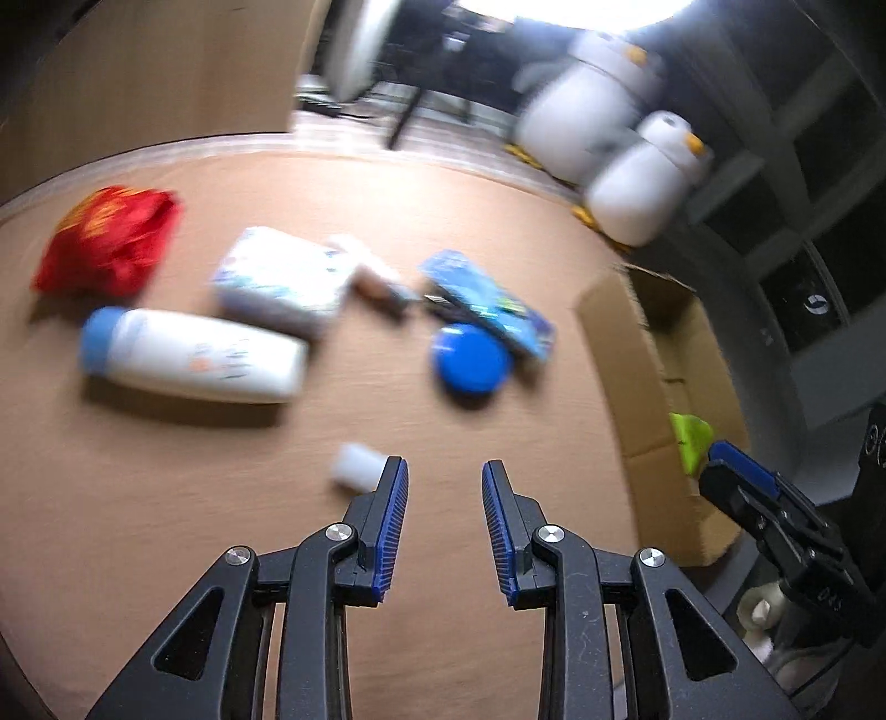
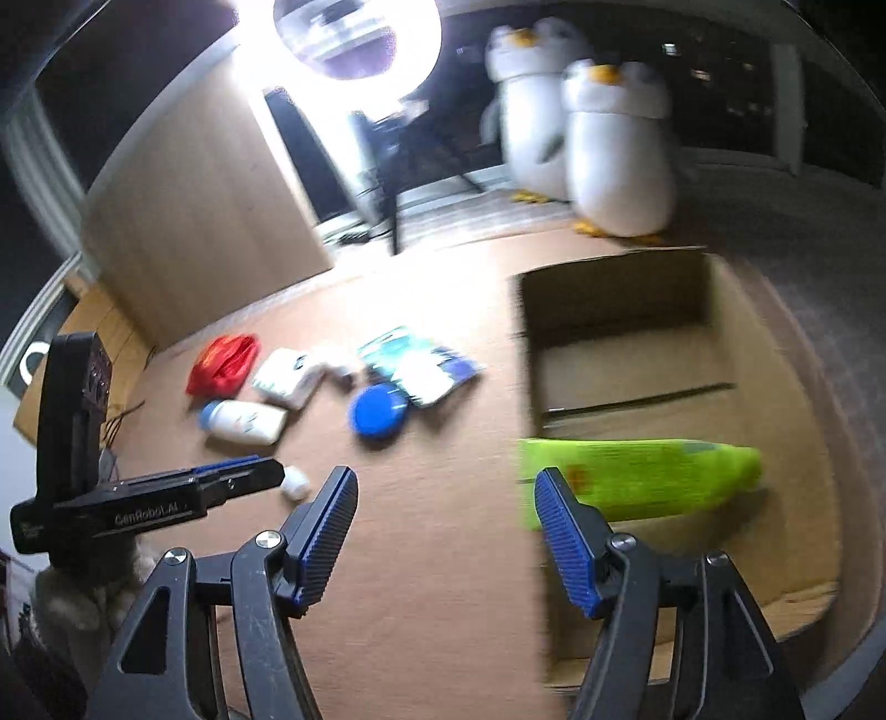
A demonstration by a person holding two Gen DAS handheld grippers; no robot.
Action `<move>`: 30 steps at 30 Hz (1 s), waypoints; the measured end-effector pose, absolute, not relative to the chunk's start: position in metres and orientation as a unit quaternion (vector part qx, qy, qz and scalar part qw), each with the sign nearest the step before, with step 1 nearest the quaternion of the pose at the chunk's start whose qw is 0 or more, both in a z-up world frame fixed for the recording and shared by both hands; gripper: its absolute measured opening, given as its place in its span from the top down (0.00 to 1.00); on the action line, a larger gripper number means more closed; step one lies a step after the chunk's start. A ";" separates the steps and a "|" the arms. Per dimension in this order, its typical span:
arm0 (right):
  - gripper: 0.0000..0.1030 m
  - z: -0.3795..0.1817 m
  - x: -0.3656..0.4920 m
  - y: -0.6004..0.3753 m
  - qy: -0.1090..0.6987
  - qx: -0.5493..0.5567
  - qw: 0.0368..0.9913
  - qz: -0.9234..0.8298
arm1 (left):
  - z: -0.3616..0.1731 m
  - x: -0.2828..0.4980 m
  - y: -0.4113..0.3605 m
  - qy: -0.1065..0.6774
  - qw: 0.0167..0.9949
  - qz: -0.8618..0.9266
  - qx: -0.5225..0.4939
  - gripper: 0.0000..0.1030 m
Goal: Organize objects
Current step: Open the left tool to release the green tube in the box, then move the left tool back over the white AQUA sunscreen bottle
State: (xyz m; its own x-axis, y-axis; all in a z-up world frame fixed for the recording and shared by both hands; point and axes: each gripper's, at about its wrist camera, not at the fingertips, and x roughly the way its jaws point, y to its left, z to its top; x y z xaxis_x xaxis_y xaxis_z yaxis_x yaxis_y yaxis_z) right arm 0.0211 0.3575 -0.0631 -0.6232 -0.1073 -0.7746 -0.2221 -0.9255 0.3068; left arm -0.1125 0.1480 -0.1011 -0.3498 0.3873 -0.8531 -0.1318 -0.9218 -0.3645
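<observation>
Round tan worktop (image 1: 332,554) under a ring light (image 2: 354,39), toy penguins (image 2: 614,144) behind.
Green tube (image 2: 637,482) lies in the cardboard box (image 2: 775,354); left tongs (image 1: 444,482) narrow, right tongs (image 2: 443,493) wide, both empty.

"GenRobot.AI" is printed in pale letters on the black body of the left tongs (image 2: 238,481), seen from the right wrist. Labels on the other things are too blurred to read.

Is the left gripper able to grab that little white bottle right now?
Probably yes. The little white bottle lies on open table just beyond the left gripper, slightly to one side. Its jaws are open and empty, with nothing between.
</observation>
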 end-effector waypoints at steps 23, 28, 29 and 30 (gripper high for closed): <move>0.39 -0.082 0.015 0.258 0.191 -0.482 0.007 0.855 | -0.127 -0.220 0.038 -0.085 0.062 0.825 -0.555 0.67; 0.39 -0.080 0.025 0.262 0.204 -0.477 0.021 0.855 | -0.137 -0.232 0.036 -0.076 0.063 0.818 -0.567 0.67; 0.39 -0.080 0.027 0.263 0.206 -0.476 0.024 0.855 | -0.138 -0.232 0.036 -0.075 0.063 0.817 -0.568 0.67; 0.39 -0.079 0.028 0.265 0.209 -0.475 0.027 0.854 | -0.140 -0.234 0.035 -0.074 0.064 0.815 -0.571 0.67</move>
State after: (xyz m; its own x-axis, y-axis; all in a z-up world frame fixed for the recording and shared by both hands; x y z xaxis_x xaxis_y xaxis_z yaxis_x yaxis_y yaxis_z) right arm 0.0282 0.2649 -0.0792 -0.5469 -0.1524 -0.8232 -0.2448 -0.9112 0.3314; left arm -0.2336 0.0351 -0.1396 -0.3406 0.1887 -0.9211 -0.0188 -0.9808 -0.1940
